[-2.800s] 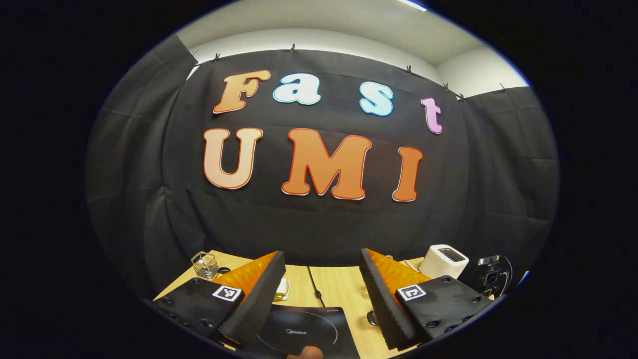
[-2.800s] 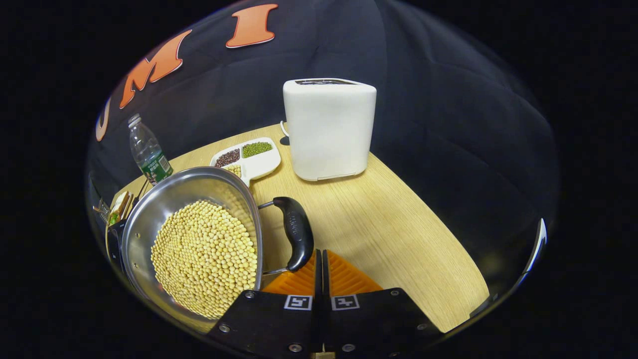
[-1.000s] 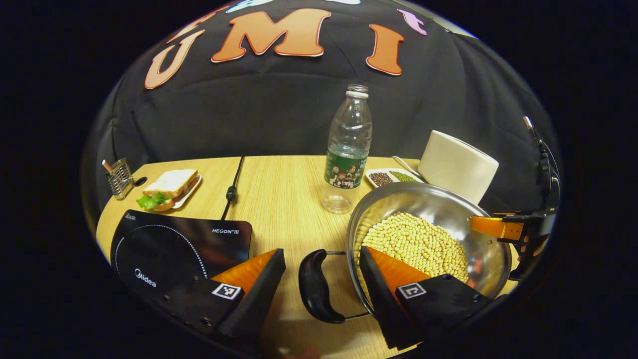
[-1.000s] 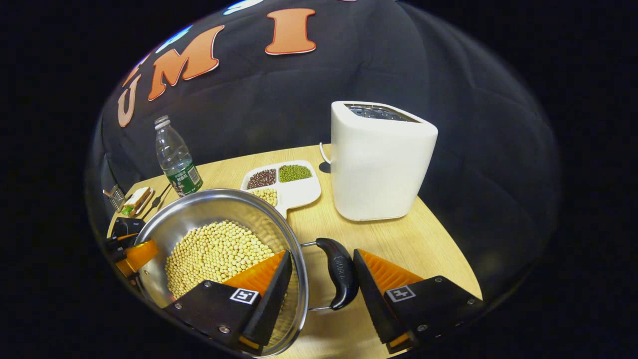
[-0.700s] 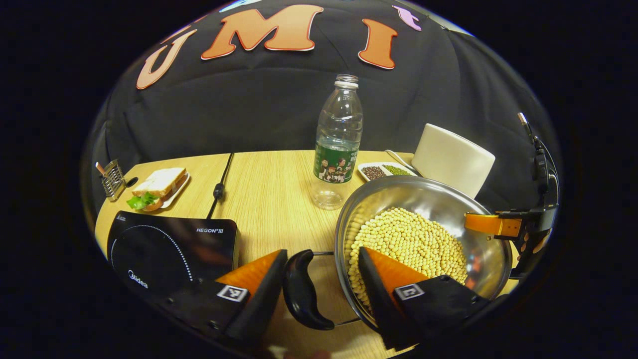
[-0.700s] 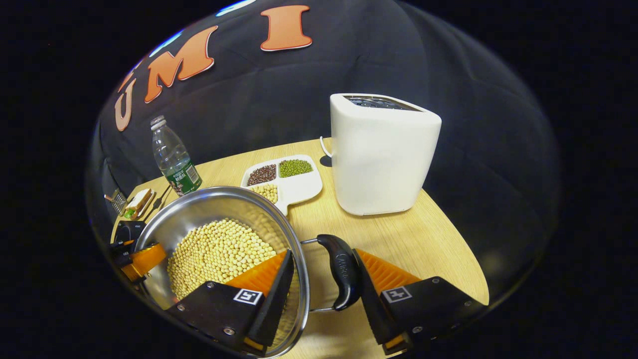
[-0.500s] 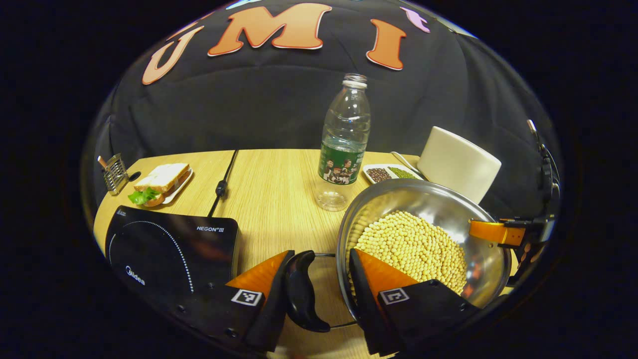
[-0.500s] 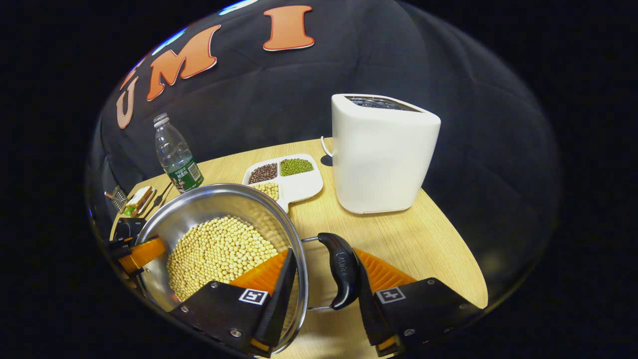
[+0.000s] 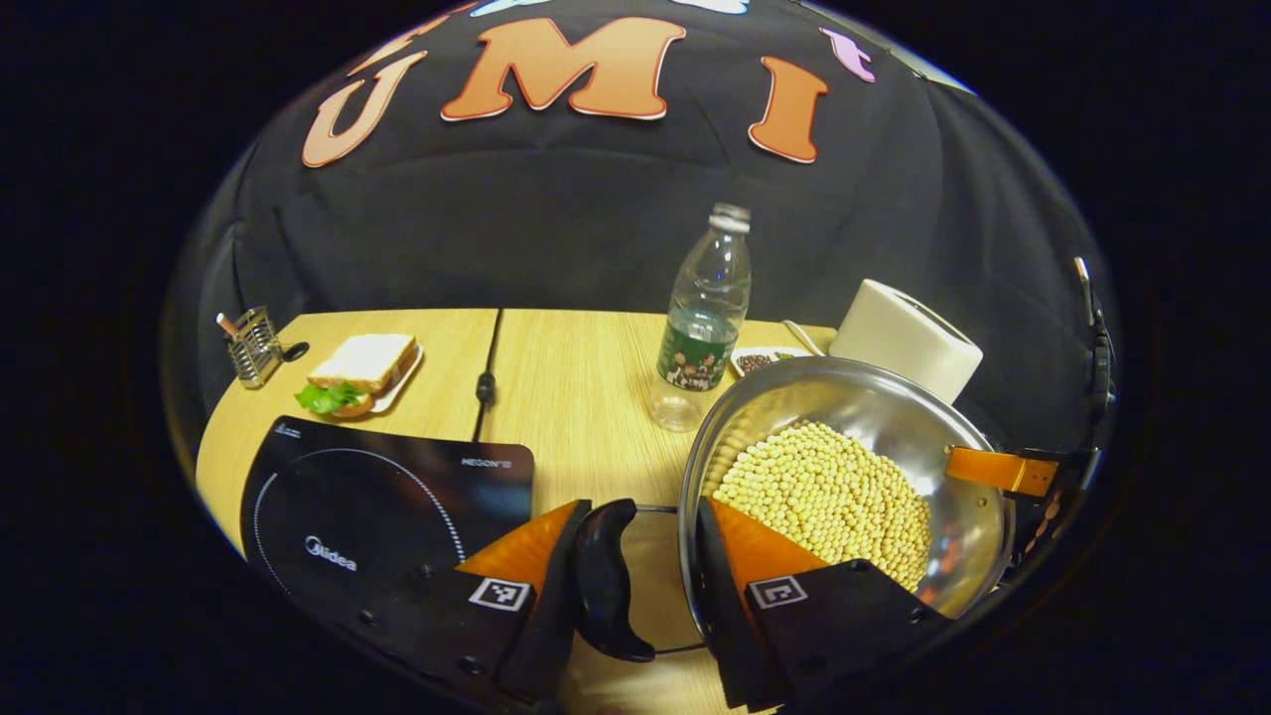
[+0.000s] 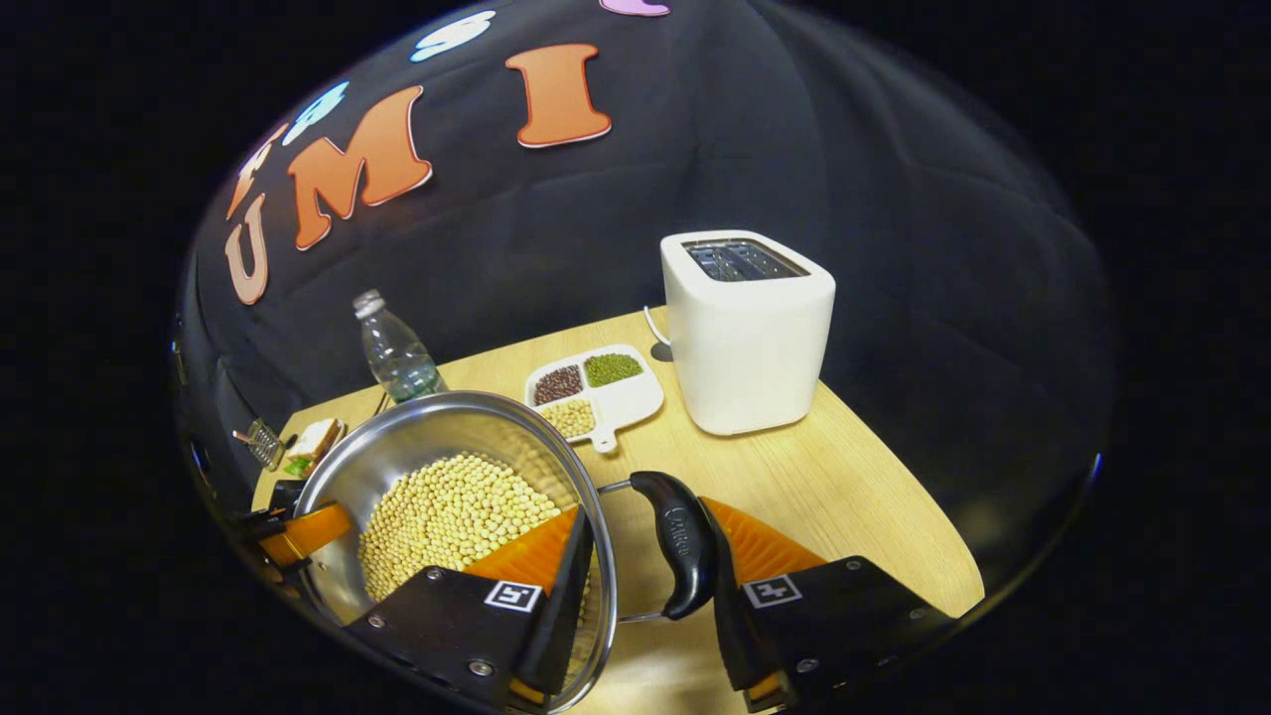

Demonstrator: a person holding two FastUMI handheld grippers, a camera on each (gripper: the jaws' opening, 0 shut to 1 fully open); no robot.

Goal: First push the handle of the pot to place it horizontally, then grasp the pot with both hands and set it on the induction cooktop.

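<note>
A steel pot (image 9: 894, 417) full of soybeans hangs between my two grippers, just right of the black induction cooktop (image 9: 367, 506). My left gripper (image 9: 640, 508) is shut on the pot: one finger presses the outside of the black left handle (image 9: 604, 581), the other sits inside the rim. In the right gripper view my right gripper (image 10: 645, 508) clamps the pot (image 10: 437, 437) the same way, across the black right handle (image 10: 675, 541) and the rim. Each view also shows the other gripper's finger at the pot's far side, the right gripper (image 9: 993, 469) and the left gripper (image 10: 308, 531).
A water bottle (image 9: 703, 328) stands behind the pot. A white toaster (image 10: 750, 338) and a divided dish of beans (image 10: 596, 387) sit at the back right. A sandwich plate (image 9: 362, 362), a small metal holder (image 9: 253, 343) and a black cable (image 9: 487, 377) lie beyond the cooktop.
Both grippers went from open beside the handles to shut on handle and rim. Both views have since risen with the pot, so bottle and toaster look lower and farther.
</note>
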